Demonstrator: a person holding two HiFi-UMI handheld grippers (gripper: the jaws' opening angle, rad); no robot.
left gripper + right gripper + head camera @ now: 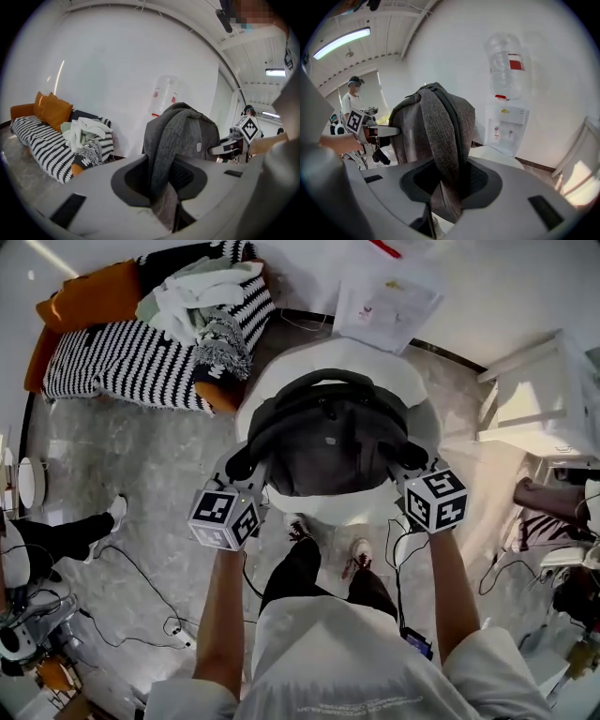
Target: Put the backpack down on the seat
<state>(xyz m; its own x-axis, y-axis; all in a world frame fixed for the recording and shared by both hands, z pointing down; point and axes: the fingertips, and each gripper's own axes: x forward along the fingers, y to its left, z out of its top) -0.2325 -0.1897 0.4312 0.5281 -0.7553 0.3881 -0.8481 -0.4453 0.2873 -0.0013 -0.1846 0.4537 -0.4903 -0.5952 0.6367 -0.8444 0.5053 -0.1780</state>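
Tightly, the left gripper (161, 187) has its jaws pressed together on a grey shoulder strap (161, 140). The strap rises from between them to the top of the backpack (194, 136), just ahead of the gripper. The right gripper (450, 187) is clamped in the same way on the second strap (438, 136), with the bag's body right in front of its jaws.

In the head view the backpack sits between the two grippers, over the round white seat (281, 381), whose rim shows around most of it. Each gripper's own grey body hides the bottom of the bag, so whether it touches the seat cannot be told.

Beyond the right gripper and to its right, a water dispenser (506, 124) with a bottle (508, 70) on top stands against the white wall. To that gripper's left, past the bag, a person (352, 101) stands far back, small and partly cut off.

Off to the left gripper's left lies a striped sofa (44, 150) carrying orange cushions (54, 112) and a heap of clothes (84, 133). Cables (141, 606) trail over the floor behind the left gripper.
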